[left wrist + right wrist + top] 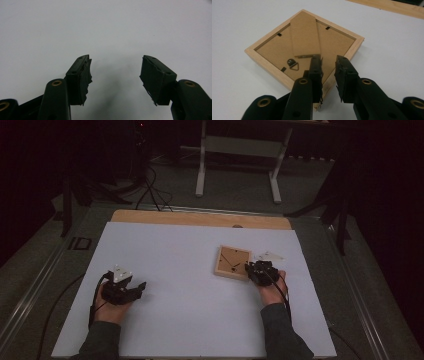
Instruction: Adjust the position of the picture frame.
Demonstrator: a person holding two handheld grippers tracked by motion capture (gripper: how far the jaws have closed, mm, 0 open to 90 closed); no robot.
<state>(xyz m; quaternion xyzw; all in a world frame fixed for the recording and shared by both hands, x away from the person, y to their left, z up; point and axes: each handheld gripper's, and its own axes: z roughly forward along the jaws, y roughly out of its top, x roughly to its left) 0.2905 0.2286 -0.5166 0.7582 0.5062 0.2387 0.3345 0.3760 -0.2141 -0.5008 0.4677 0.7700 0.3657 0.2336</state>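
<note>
Straddling frame (304, 47), right gripper (328, 62) narrow.

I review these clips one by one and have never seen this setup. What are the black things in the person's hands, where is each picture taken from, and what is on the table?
A person sits at a white table holding a hand-operated two-jaw gripper in each hand. The high view looks down from above; the other two pictures come from cameras riding on each gripper, looking along its black jaws. The left gripper rests over bare table, jaws wide apart, holding nothing. The right gripper is at a corner of a wooden picture frame lying face down, its cardboard back, fold-out stand and hanging ring showing. Its jaws stand narrowly apart over that corner; I cannot tell if they grip anything. A small white piece lies beside the frame.
</note>
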